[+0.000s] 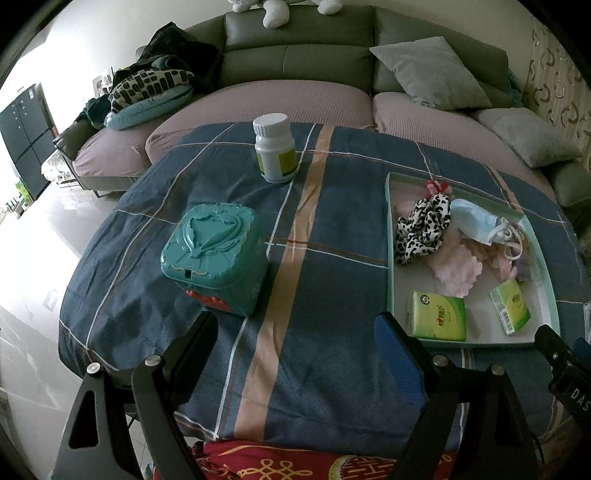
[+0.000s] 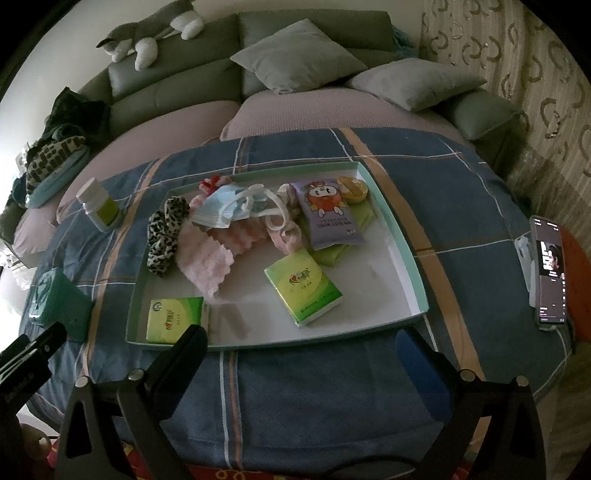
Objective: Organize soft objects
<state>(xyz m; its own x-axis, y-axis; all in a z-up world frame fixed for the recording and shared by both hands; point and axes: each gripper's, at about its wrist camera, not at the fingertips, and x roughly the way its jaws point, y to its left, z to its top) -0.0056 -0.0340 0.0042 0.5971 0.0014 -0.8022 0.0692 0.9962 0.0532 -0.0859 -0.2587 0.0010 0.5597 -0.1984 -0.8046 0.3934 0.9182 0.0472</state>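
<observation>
Plaid blue cloth (image 2: pixel 295 406) lies bare between the shallow tray (image 2: pixel 413 258) and the table's near edge, where the left gripper (image 1: pixel 295 354) and right gripper (image 2: pixel 303 354) hover spread wide, holding nothing. Inside the tray: two green tissue packs (image 2: pixel 301 288), one leopard scrunchie (image 2: pixel 164 236), one face mask (image 2: pixel 221 210), one purple pouch (image 2: pixel 328 218). Left of the tray stand one teal box (image 1: pixel 214 254) and one pill bottle (image 1: pixel 275 151).

Partly buried beside the purple packet (image 2: pixel 330 216): a green cloth (image 2: pixel 360 221), shape unclear. Cut off at the top edge: the plush toy (image 1: pixel 275 11). Print on the tissue packs (image 2: pixel 303 286) unreadable.
</observation>
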